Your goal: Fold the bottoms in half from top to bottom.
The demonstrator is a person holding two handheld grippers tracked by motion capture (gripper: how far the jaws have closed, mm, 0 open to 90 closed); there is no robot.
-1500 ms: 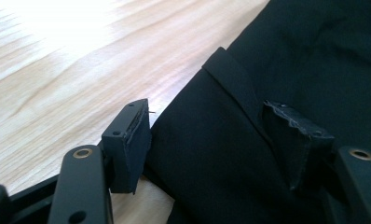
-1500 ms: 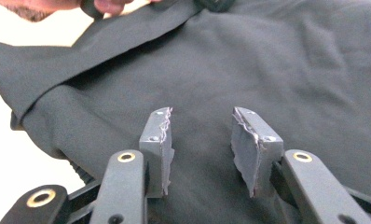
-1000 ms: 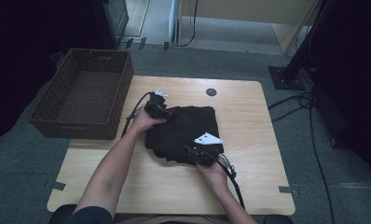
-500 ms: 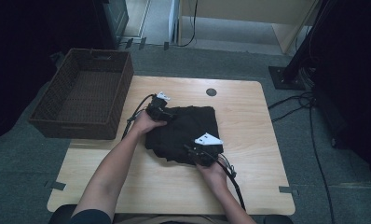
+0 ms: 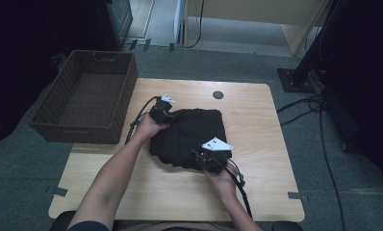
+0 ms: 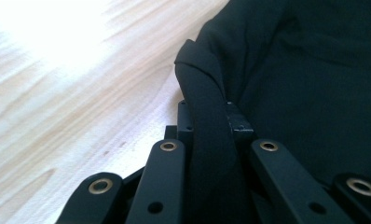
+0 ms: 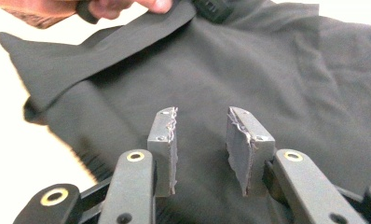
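Note:
A folded black garment (image 5: 192,137) lies in the middle of the wooden table (image 5: 257,120). My left gripper (image 5: 161,111) sits at the garment's far left corner, shut on a fold of the black cloth (image 6: 207,107) that runs up between its jaws. My right gripper (image 5: 210,158) rests at the garment's near right edge. Its jaws stand open above the black garment (image 7: 277,84), with nothing between the pads (image 7: 167,140). The other hand (image 7: 104,7) shows at the top of the right gripper view, lifting an edge of the cloth.
A dark wicker basket (image 5: 86,96) stands at the table's left side, partly off the edge. A round cable hole (image 5: 218,95) sits near the far edge. Cables (image 5: 324,120) lie on the floor to the right. Bare tabletop (image 5: 180,192) runs along the near side.
The left gripper has shifted slightly with the garment's far left corner in it. The right gripper stays almost still at the near right edge.

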